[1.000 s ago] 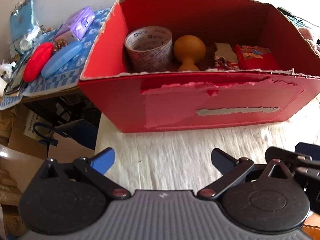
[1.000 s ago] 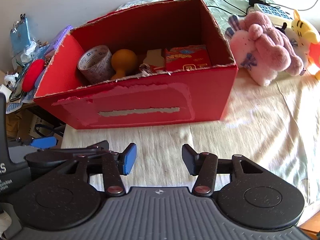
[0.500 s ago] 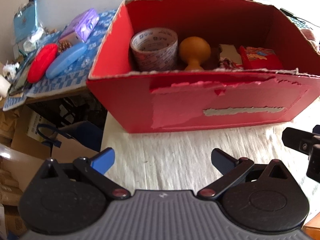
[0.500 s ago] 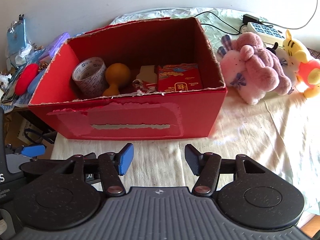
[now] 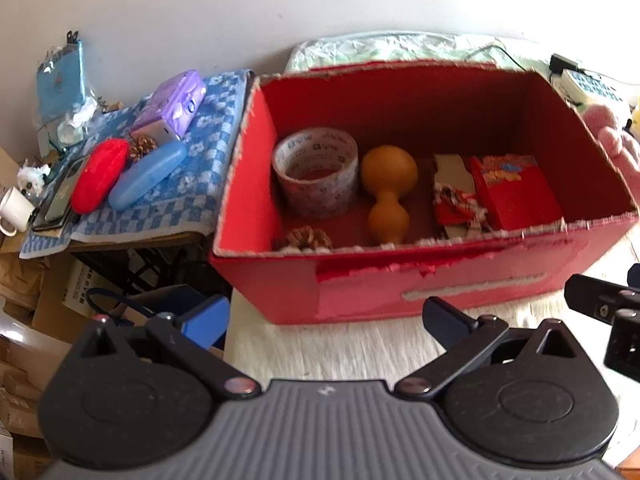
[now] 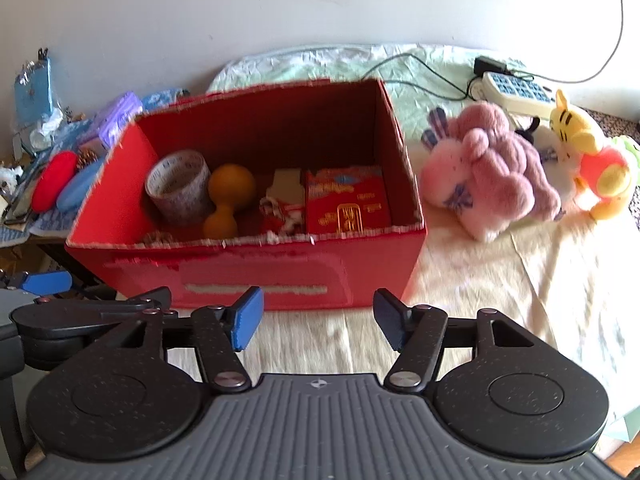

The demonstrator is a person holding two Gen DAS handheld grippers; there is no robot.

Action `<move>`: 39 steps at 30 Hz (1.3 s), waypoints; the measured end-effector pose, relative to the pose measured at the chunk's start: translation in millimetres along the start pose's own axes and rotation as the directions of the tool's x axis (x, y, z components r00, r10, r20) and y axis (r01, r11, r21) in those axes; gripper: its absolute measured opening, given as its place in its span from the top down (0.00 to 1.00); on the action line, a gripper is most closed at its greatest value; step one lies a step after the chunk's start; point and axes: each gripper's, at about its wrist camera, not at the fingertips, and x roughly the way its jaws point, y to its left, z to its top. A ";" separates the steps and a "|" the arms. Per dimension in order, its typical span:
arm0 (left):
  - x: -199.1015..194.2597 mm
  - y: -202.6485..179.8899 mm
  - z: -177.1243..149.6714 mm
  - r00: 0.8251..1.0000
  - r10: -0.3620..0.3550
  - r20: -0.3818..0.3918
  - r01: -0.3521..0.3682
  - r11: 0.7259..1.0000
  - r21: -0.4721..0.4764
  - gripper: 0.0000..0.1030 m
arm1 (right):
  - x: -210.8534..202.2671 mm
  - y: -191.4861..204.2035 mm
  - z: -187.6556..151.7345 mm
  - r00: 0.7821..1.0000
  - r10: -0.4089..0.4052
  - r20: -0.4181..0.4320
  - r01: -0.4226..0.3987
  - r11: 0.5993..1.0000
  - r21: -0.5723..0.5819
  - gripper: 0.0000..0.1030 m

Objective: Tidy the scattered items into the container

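Observation:
A red cardboard box (image 5: 440, 284) (image 6: 260, 268) stands open on the cloth-covered table. Inside it lie a tape roll (image 5: 316, 170) (image 6: 178, 186), an orange gourd-shaped toy (image 5: 388, 196) (image 6: 228, 198), a red packet (image 5: 514, 192) (image 6: 346, 200), a crumpled wrapper (image 5: 456, 204), a cardboard piece (image 6: 286, 188) and a small pinecone-like thing (image 5: 306, 238). My left gripper (image 5: 326, 320) is open and empty, in front of the box's left corner. My right gripper (image 6: 318, 320) is open and empty, in front of the box's front wall.
A side table with a blue checked cloth (image 5: 208, 160) left of the box holds a red case (image 5: 100, 174), a blue case (image 5: 148, 174) and a purple tissue pack (image 5: 174, 104). Plush toys (image 6: 492, 172) (image 6: 592, 160) and a power strip (image 6: 516, 92) lie right of the box.
Both grippers have pulled back and risen from the box, so more of its inside shows. Their jaws have stayed open.

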 end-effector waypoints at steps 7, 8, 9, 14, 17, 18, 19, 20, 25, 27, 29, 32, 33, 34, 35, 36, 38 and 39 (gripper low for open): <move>-6.5 6.8 17.2 1.000 -0.012 0.027 0.013 1.000 -0.014 0.00 | -4.0 2.1 16.6 0.999 0.004 0.042 -0.005 1.000 0.010 0.37; -6.3 6.2 18.6 1.000 -0.019 0.023 0.019 1.000 -0.011 0.00 | -4.7 2.7 18.6 0.999 0.007 0.046 -0.008 1.000 0.009 0.37; -7.0 5.3 19.2 1.000 -0.022 0.019 0.022 1.000 -0.009 0.00 | -5.4 3.3 20.4 0.999 0.010 0.050 -0.010 1.000 0.009 0.37; -26.4 3.1 24.7 0.996 -0.072 0.062 0.071 0.997 0.012 0.00 | -11.6 2.2 29.6 0.997 0.026 0.067 -0.028 0.999 0.017 0.37; -28.7 3.7 33.1 0.995 -0.050 0.084 0.049 0.999 0.012 0.00 | -11.7 0.2 37.0 0.997 0.021 0.077 -0.023 0.999 0.023 0.37; -27.0 4.3 36.6 0.996 -0.040 0.085 0.039 0.999 0.008 0.00 | -11.1 -0.1 39.7 0.997 0.017 0.080 -0.019 1.000 0.024 0.37; -25.3 5.4 40.4 0.996 -0.033 0.086 0.033 0.999 0.001 0.00 | -10.8 -0.3 42.1 0.996 0.017 0.083 -0.019 0.999 0.026 0.37; -24.1 6.4 43.6 0.995 -0.028 0.091 0.028 1.000 -0.004 0.00 | -10.3 -0.5 44.5 0.996 0.019 0.085 -0.021 0.999 0.027 0.37; -18.6 2.8 55.9 0.993 0.014 0.114 -0.014 1.000 0.002 0.00 | -4.6 -0.3 56.7 0.996 0.023 0.089 -0.025 0.999 0.023 0.37; -16.1 2.9 59.4 0.993 0.015 0.115 -0.015 1.000 -0.005 0.00 | -1.0 0.8 60.5 0.996 0.023 0.090 -0.024 1.000 0.016 0.37; -14.0 2.8 62.9 0.993 0.008 0.119 -0.006 1.000 -0.016 0.00 | 3.3 1.1 63.8 0.996 0.020 0.089 -0.022 1.000 0.013 0.37; -12.3 1.5 67.1 0.991 0.001 0.132 0.003 1.000 -0.026 0.00 | 9.2 -0.2 67.0 0.996 0.026 0.082 -0.028 0.999 0.017 0.37; -11.4 1.0 68.4 0.991 0.005 0.135 -0.001 1.000 -0.030 0.00 | 11.4 -0.1 67.8 0.997 0.027 0.078 -0.028 0.999 0.016 0.36; -10.4 0.8 69.7 0.990 0.011 0.138 -0.007 0.999 -0.034 0.00 | 13.6 0.1 68.8 0.997 0.027 0.075 -0.028 1.000 0.013 0.36; -8.9 0.6 70.9 0.990 0.018 0.142 -0.013 0.999 -0.038 0.00 | 15.7 0.3 69.6 0.997 0.027 0.073 -0.028 1.000 0.009 0.36; -7.5 0.7 72.1 0.989 0.027 0.144 -0.020 0.999 -0.044 0.00 | 17.4 0.2 70.3 0.997 0.026 0.070 -0.027 1.000 0.008 0.36; -4.5 1.4 74.4 0.990 0.026 0.140 -0.018 0.998 -0.060 0.00 | 20.6 -0.5 71.9 0.997 0.026 0.069 -0.027 1.000 0.010 0.36; -3.1 2.2 75.5 0.990 0.019 0.138 -0.010 0.998 -0.065 0.00 | 22.2 -0.8 72.6 0.997 0.026 0.067 -0.027 1.000 0.009 0.36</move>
